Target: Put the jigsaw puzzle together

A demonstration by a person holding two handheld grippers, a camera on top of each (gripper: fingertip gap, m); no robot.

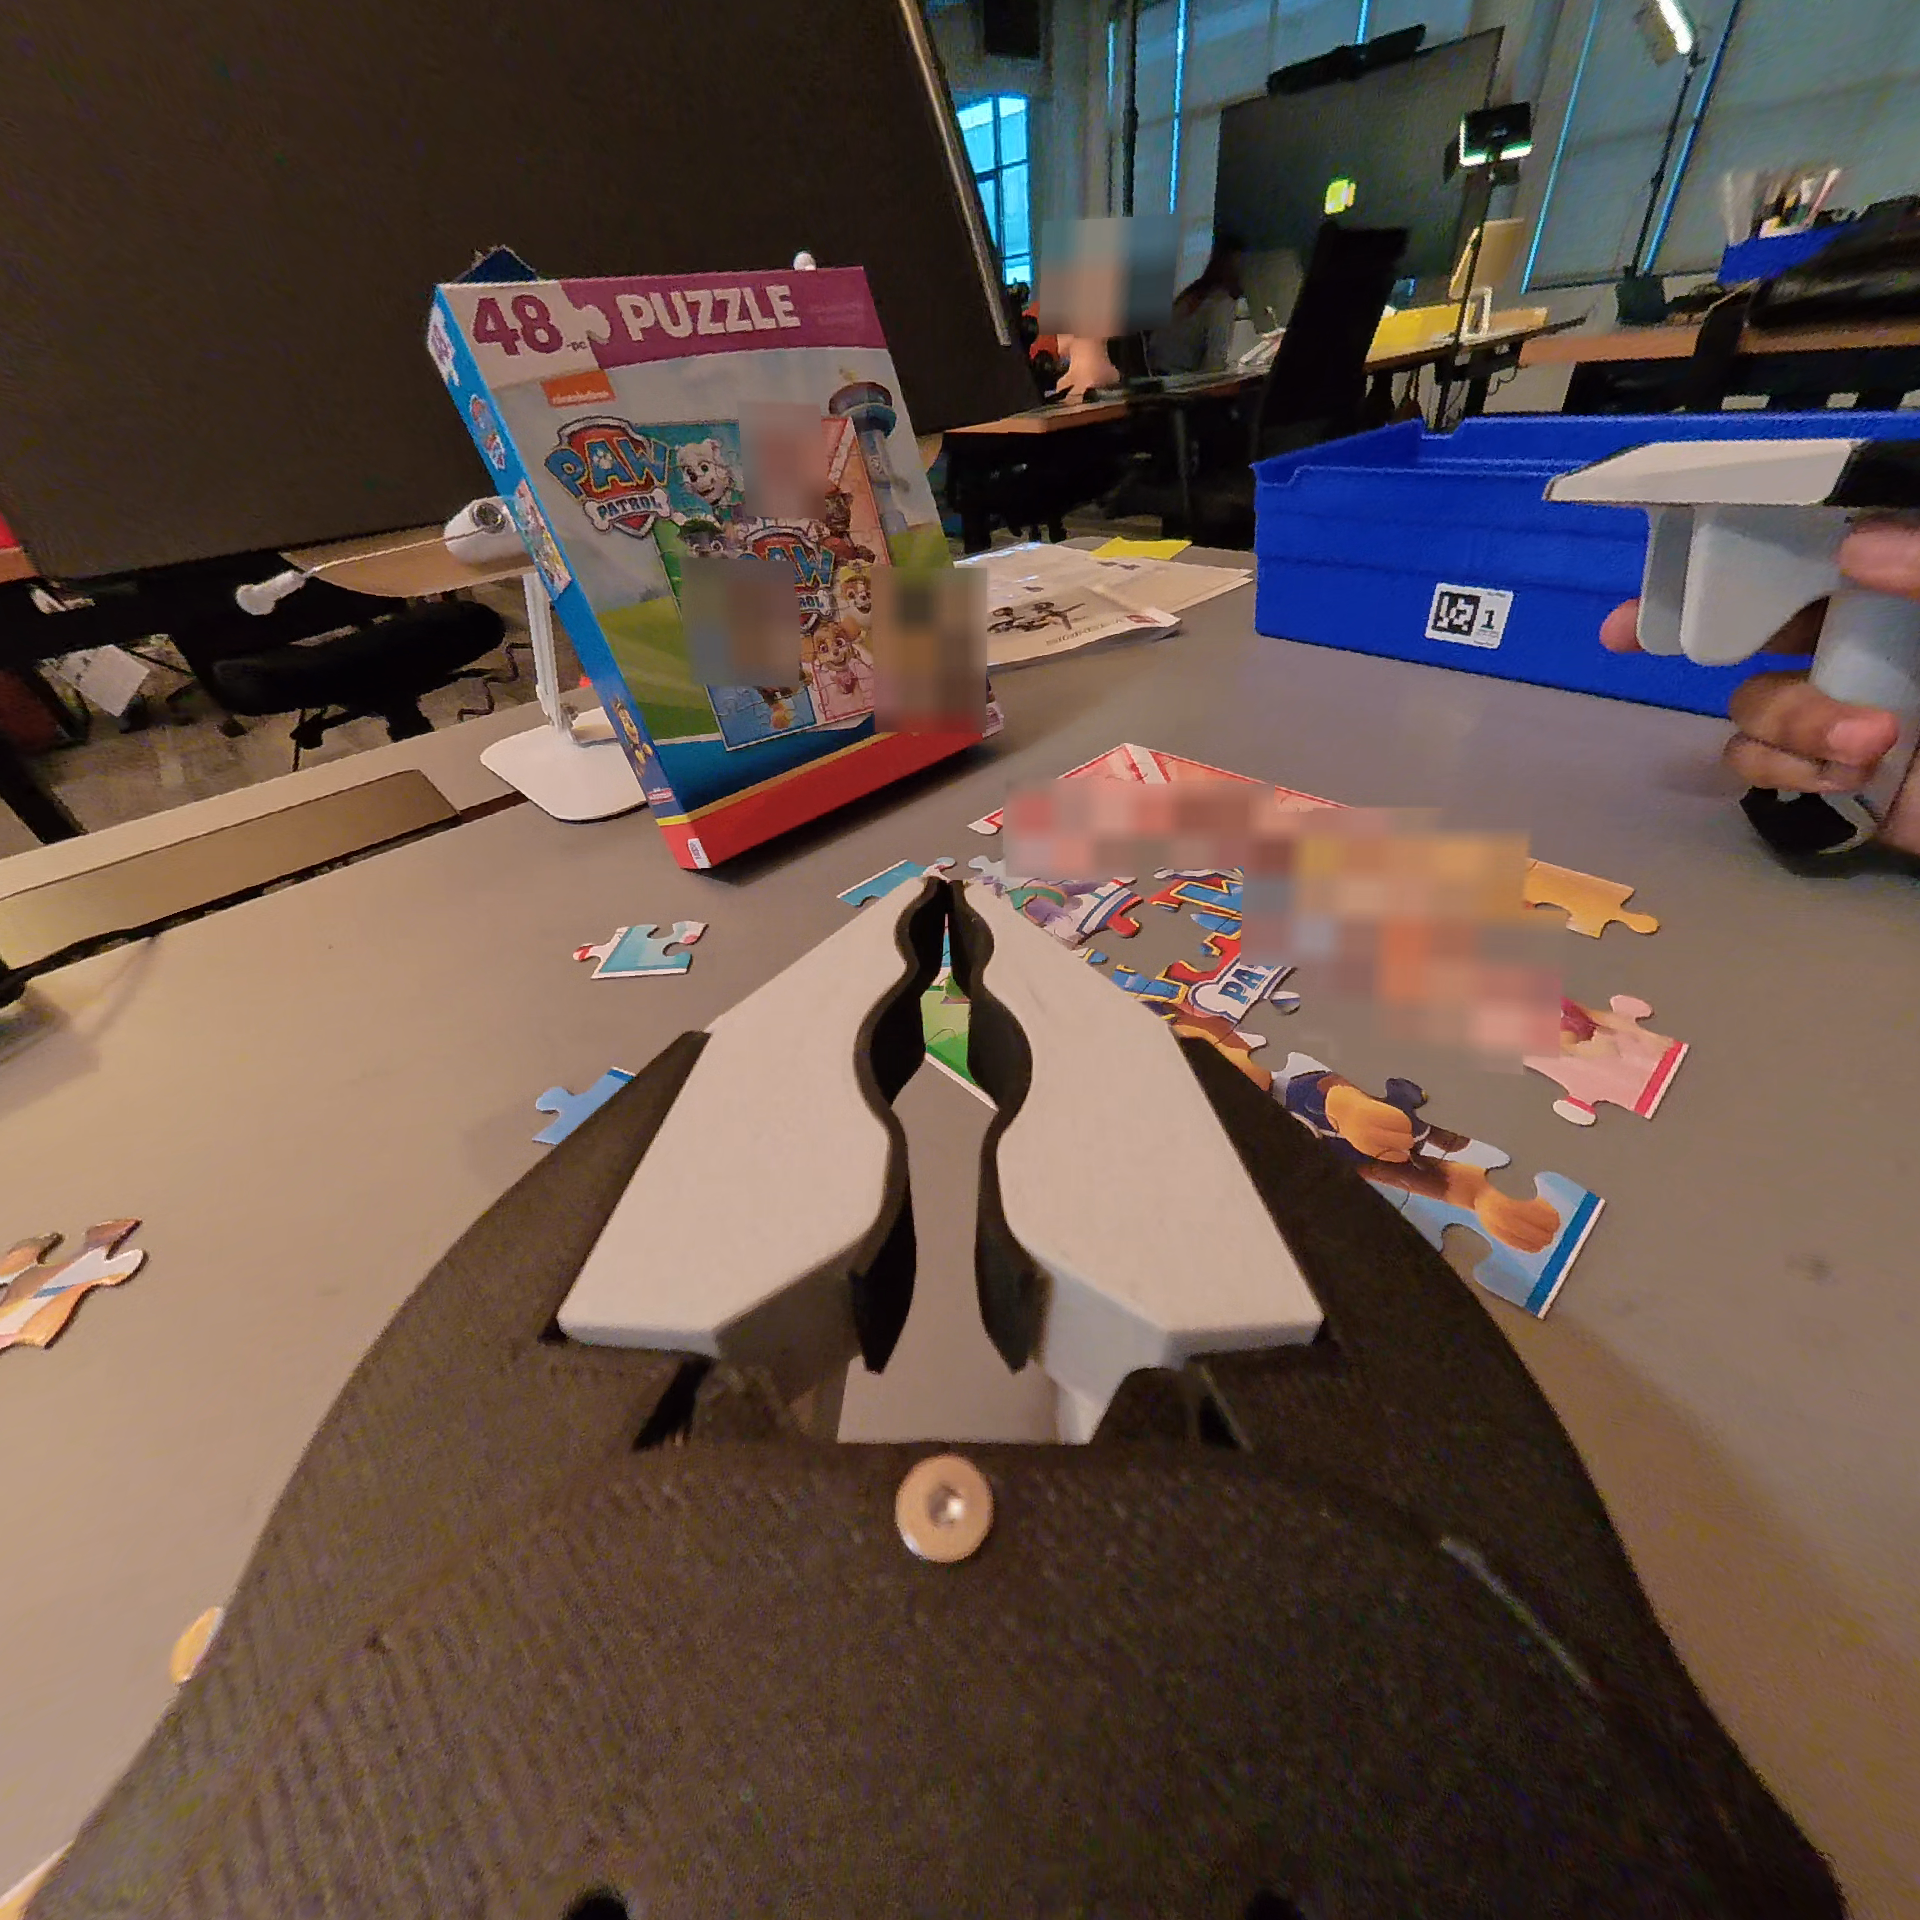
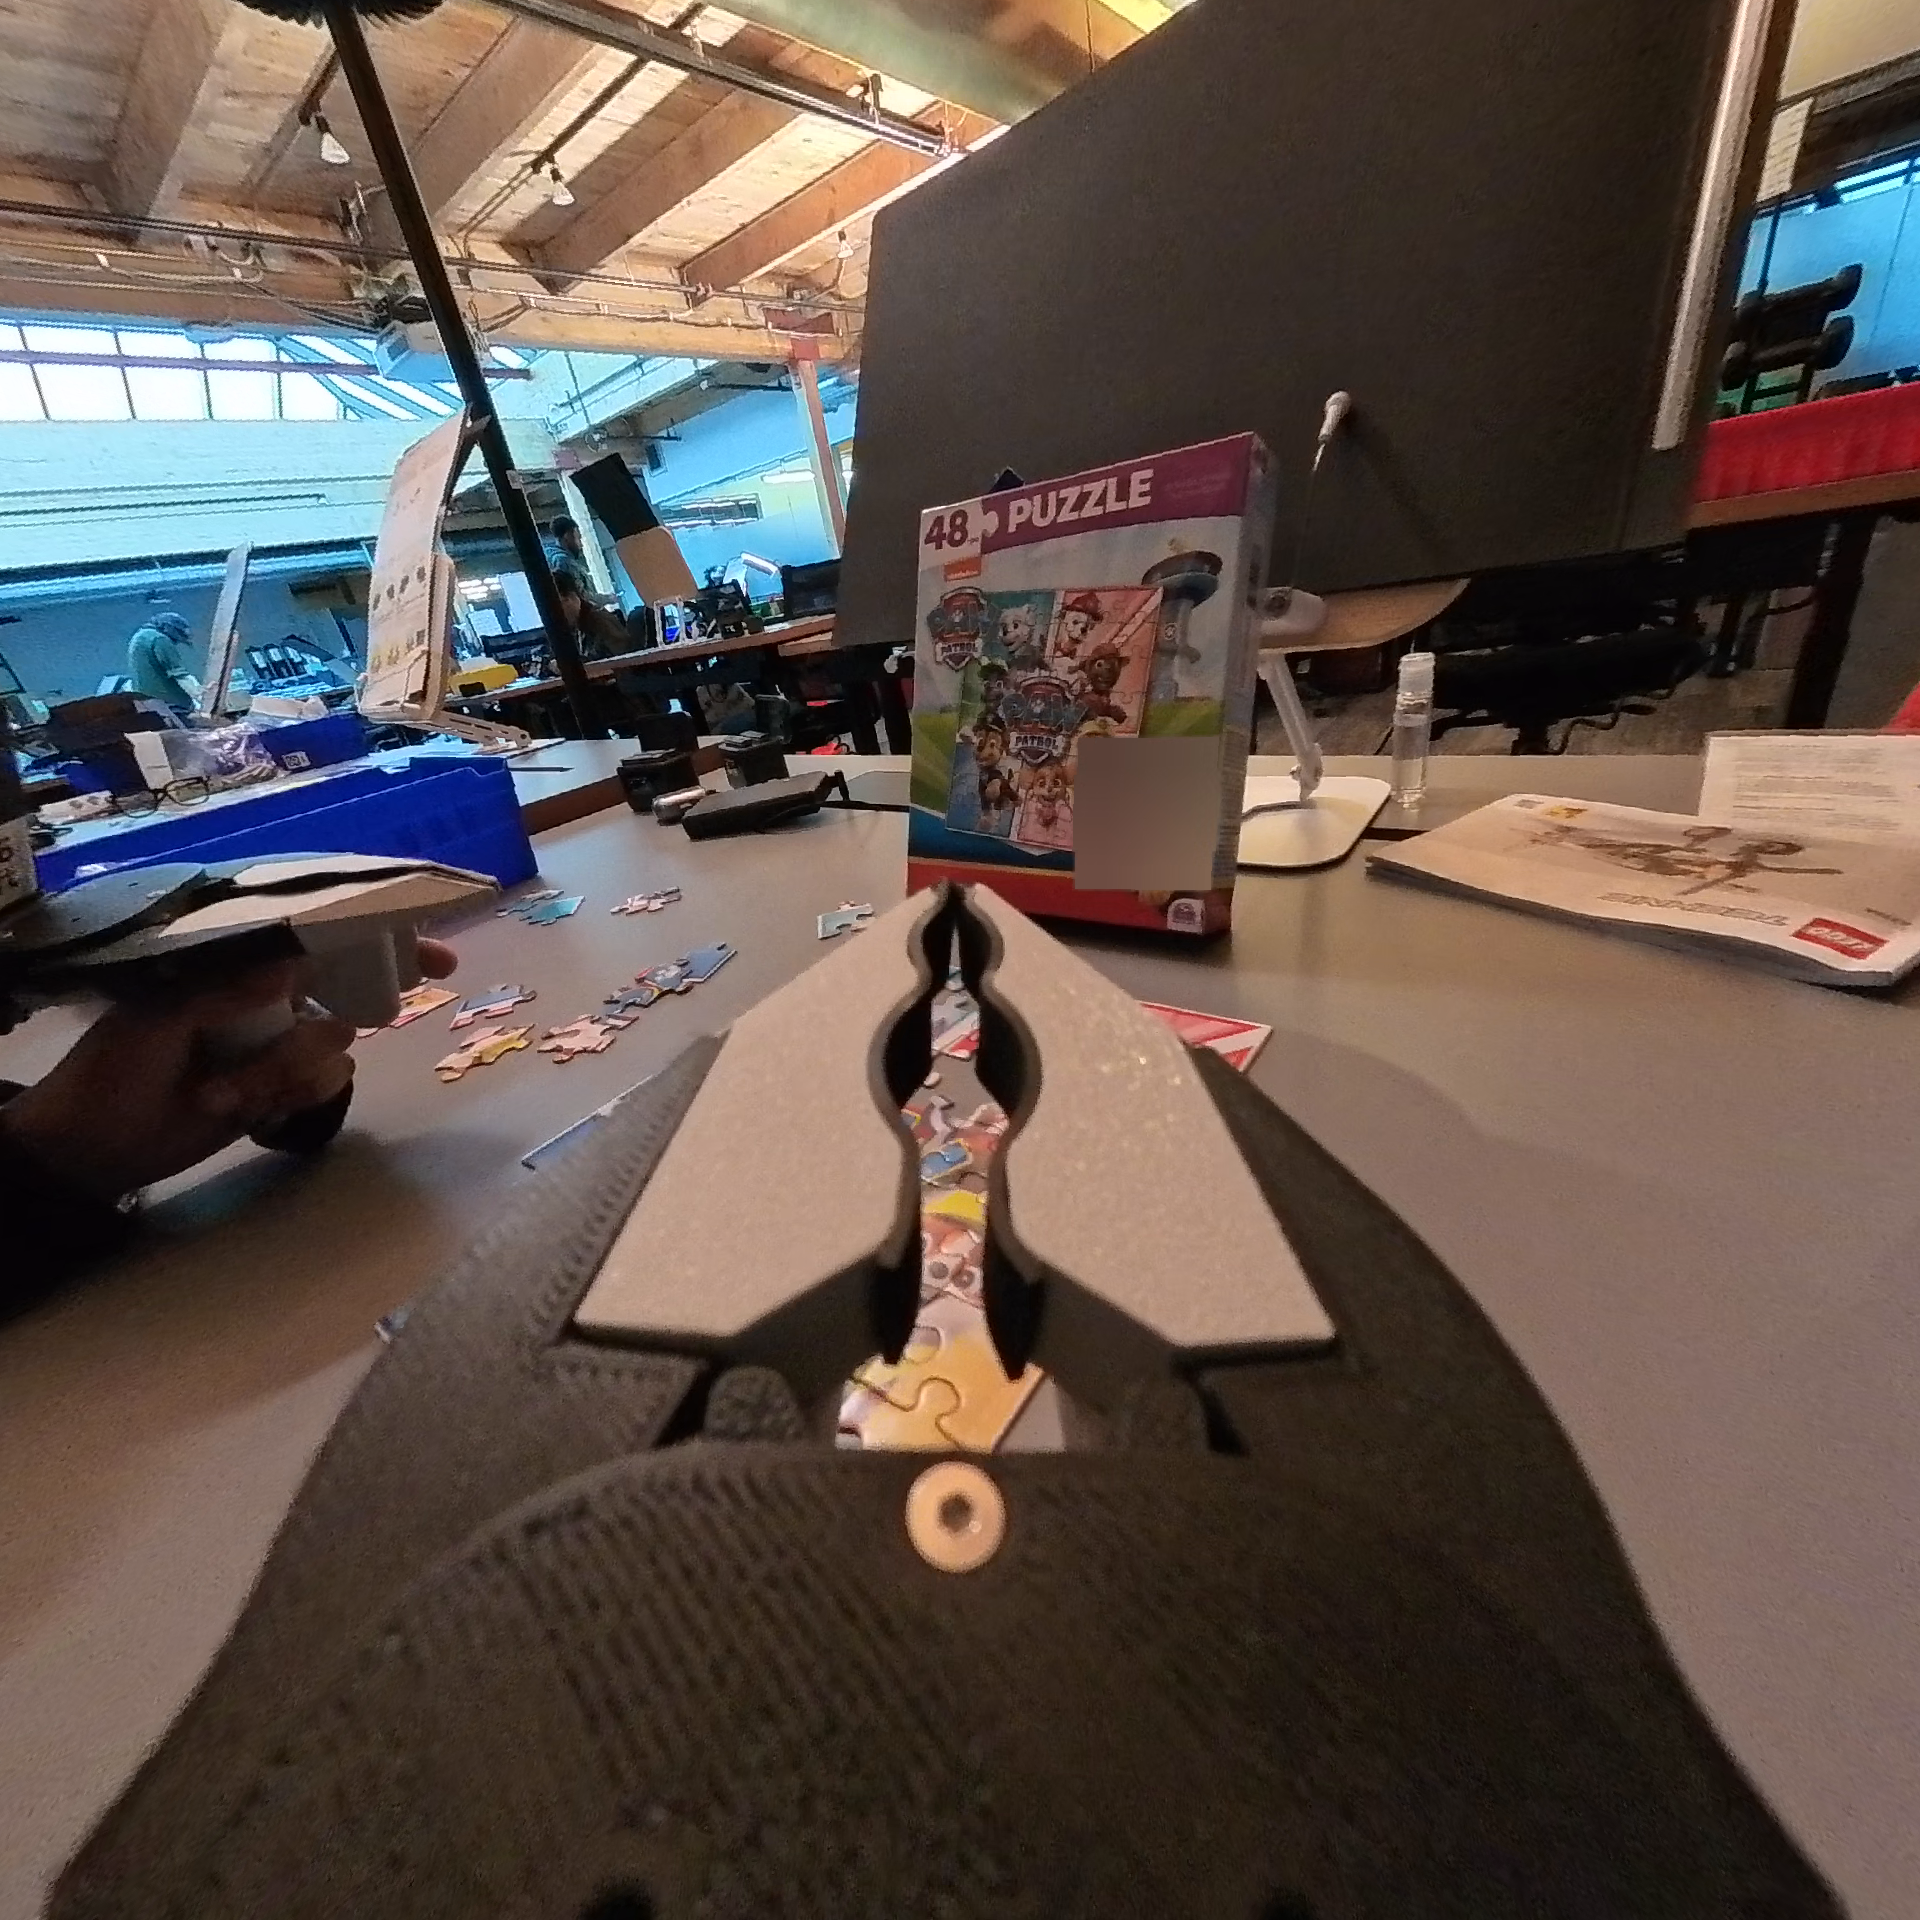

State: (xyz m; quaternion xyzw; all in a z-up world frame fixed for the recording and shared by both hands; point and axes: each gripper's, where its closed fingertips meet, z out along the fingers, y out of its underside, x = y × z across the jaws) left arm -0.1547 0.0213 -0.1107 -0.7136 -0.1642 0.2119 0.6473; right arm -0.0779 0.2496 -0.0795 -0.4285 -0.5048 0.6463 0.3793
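Puzzle [image 1: 1351,997], part-assembled, is spread flat on the grey table [image 1: 312,1039] before the upright puzzle box [image 1: 717,540], with loose pieces [image 2: 499,1018] scattered beside it, while the left gripper [image 1: 948,885] and the right gripper [image 2: 952,891] are held just above it, jaws closed on nothing.

My left tongs [image 1: 948,885] were closed tip to tip with nothing between them, hovering over the near edge of the part-built puzzle [image 1: 1351,1122] that lay flat on the grey worktop [image 1: 312,1091]. My right tongs [image 2: 951,894] were closed too, above that puzzle. Loose pieces [image 1: 642,948] lay scattered to the left. The puzzle box [image 1: 717,540] stood upright just behind.
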